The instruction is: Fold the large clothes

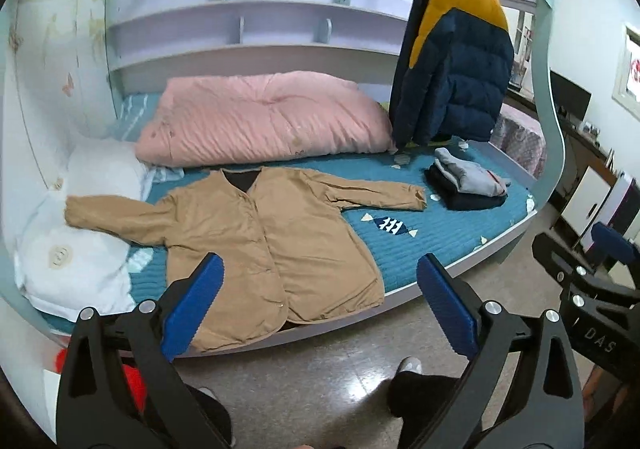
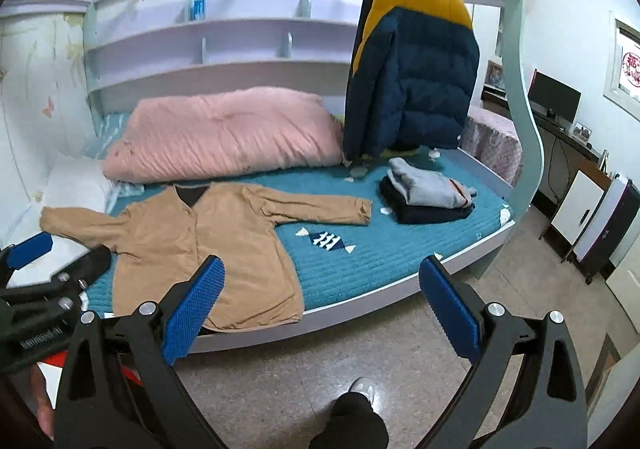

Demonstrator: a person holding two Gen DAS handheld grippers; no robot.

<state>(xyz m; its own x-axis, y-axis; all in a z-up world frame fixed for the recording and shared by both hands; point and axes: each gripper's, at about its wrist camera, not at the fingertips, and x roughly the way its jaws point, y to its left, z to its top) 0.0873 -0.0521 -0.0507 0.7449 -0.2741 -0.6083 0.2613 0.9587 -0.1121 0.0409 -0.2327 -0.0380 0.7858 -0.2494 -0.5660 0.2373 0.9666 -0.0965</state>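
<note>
Fingers: left gripper [image 1: 320, 305] and right gripper [image 2: 320, 305] both spread wide, empty, above the floor.
Jacket: tan jacket [image 1: 276, 245] lies flat, lower centre of the bed [image 1: 440, 233].
Handling: probably soft, light, floppy.
Hold: likely sleeve cuffs or hem corners.

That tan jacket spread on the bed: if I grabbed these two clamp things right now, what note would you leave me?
Left gripper: open, empty, held back from the bed.
Right gripper: open, empty, likewise above the floor.
Tan button-front jacket: flat on the teal quilted bedcover, sleeves spread out, hem at the near edge, unfolded.
Done: a folded pile, grey garment on dark one, sits to its right.
Left: fold the jacket; possibly the navy and mustard puffer coat hanging behind.
</note>
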